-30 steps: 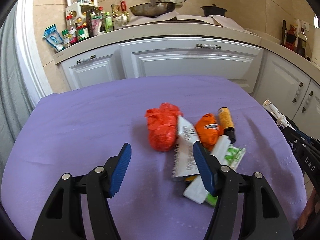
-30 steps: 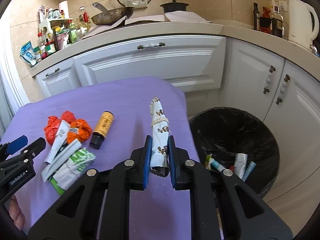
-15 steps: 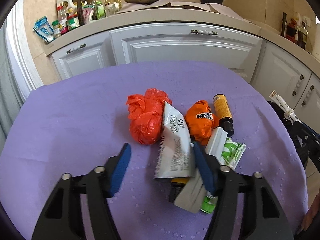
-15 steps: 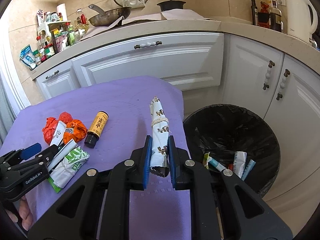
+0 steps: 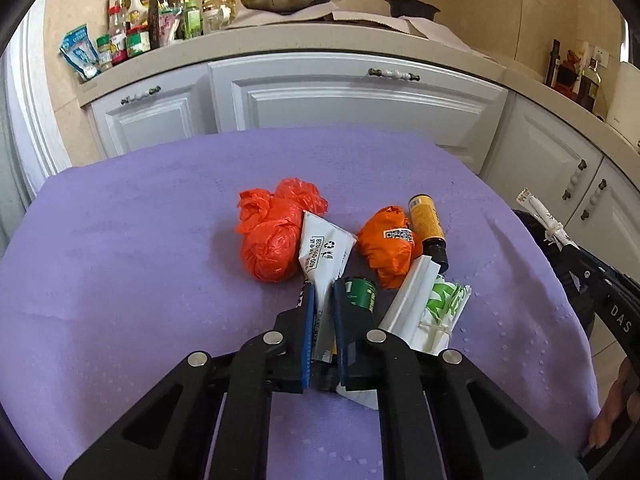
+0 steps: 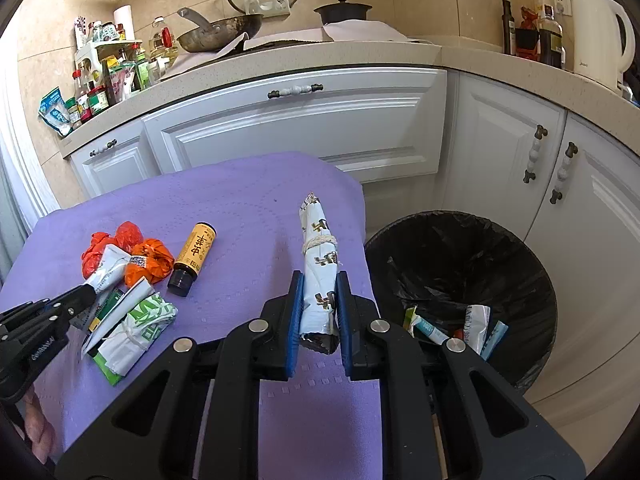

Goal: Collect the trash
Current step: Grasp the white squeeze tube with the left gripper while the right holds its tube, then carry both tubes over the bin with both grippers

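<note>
My left gripper (image 5: 321, 292) is shut on a white squeeze tube (image 5: 323, 254) that lies in the trash pile on the purple table (image 5: 140, 248). Beside it lie a red plastic bag (image 5: 272, 232), an orange wrapper (image 5: 390, 244), a yellow-labelled bottle (image 5: 427, 226), a green can (image 5: 360, 294) and a white-and-green packet (image 5: 438, 308). My right gripper (image 6: 319, 284) is shut on a rolled, tied paper bundle (image 6: 318, 248) and holds it above the table's right edge, next to the black-lined trash bin (image 6: 460, 248). The left gripper shows in the right wrist view (image 6: 80, 296).
The bin stands on the floor right of the table and holds several wrappers (image 6: 476, 322). White kitchen cabinets (image 6: 312, 128) run behind. The counter carries bottles (image 6: 108, 76), a wok (image 6: 220, 36) and a kettle (image 6: 598, 36).
My left gripper moved forward to the pile and shut on the white tube. My right gripper kept hold of the paper bundle and drifted slightly toward the bin.
</note>
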Available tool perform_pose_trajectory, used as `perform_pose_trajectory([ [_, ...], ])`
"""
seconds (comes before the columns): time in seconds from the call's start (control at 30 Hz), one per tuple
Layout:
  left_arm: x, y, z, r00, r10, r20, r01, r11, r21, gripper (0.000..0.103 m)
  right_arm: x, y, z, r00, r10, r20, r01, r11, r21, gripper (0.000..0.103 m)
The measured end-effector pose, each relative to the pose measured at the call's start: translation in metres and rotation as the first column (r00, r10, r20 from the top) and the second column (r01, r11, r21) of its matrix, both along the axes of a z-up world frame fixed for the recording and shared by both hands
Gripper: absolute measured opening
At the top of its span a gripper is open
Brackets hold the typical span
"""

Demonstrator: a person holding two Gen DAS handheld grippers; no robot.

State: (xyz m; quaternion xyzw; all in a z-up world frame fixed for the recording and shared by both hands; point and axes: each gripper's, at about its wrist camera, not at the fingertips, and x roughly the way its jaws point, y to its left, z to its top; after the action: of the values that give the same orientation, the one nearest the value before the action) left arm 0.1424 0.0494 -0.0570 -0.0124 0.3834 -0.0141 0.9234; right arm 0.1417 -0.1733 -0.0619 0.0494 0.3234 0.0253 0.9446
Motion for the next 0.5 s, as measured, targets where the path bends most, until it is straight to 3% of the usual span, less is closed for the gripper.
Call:
perform_pose_trajectory([
  [0.5, -0.017, -0.003, 0.027, 0.996, 0.007, 0.094, -0.009, 1.000, 0.020, 0.009, -0.015, -0.012, 0.012, 0.999, -0.022, 0.039, 0.023, 1.000, -0.014, 0.016],
])
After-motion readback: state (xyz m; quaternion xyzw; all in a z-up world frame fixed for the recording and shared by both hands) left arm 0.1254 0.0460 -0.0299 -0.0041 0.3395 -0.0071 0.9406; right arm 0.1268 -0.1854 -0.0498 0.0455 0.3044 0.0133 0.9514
